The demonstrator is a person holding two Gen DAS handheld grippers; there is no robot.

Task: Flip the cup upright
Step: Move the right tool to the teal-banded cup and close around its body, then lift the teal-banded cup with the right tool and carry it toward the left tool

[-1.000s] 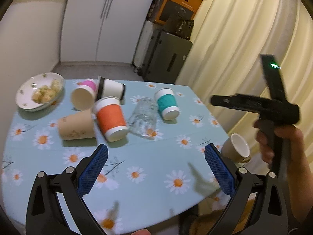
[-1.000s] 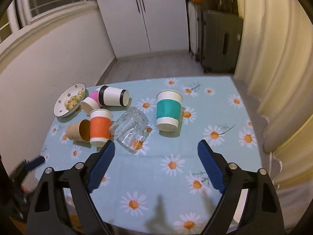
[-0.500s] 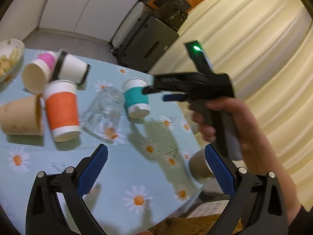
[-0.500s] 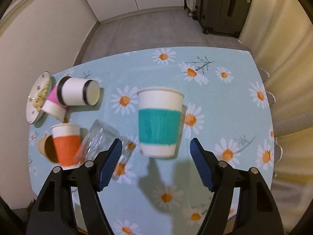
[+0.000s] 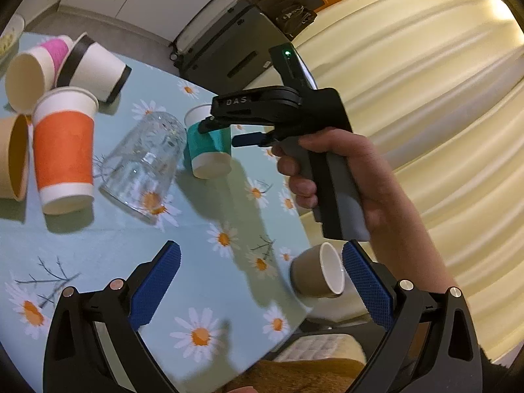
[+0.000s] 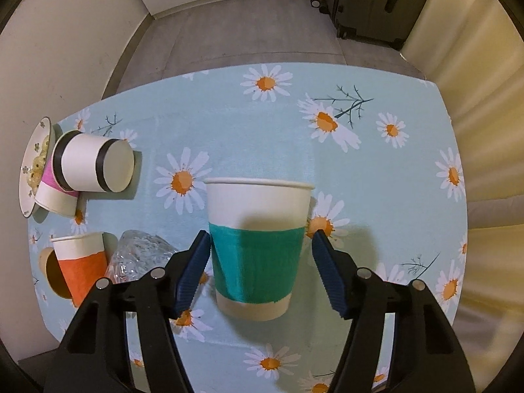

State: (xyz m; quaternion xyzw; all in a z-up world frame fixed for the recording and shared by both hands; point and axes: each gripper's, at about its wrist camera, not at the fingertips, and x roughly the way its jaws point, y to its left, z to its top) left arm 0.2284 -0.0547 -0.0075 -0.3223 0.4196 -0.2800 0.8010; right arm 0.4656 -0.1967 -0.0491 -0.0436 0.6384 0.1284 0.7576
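Observation:
A teal-banded white paper cup (image 6: 257, 252) stands on the daisy tablecloth (image 6: 376, 177); it also shows in the left wrist view (image 5: 206, 150). My right gripper (image 6: 260, 270) is open, its blue pads on either side of the cup's teal band with small gaps. In the left wrist view the right gripper (image 5: 226, 127) reaches the cup from the right. My left gripper (image 5: 260, 286) is open and empty, above the table's near edge. A beige ceramic cup (image 5: 317, 275) lies on its side at the table's right edge, between the left pads.
An orange-banded cup (image 5: 62, 150) stands by a clear glass (image 5: 144, 163) tipped on its side. A black-ringed cup (image 6: 93, 165), a pink cup (image 6: 55, 193) and a brown cup (image 5: 13, 157) lie on their sides. A plate of food (image 6: 32, 167) is at the far left. Curtains hang on the right.
My right gripper has moved forward and down onto the teal cup, which now sits between its pads. The left gripper has swung right towards the table's edge and the beige cup.

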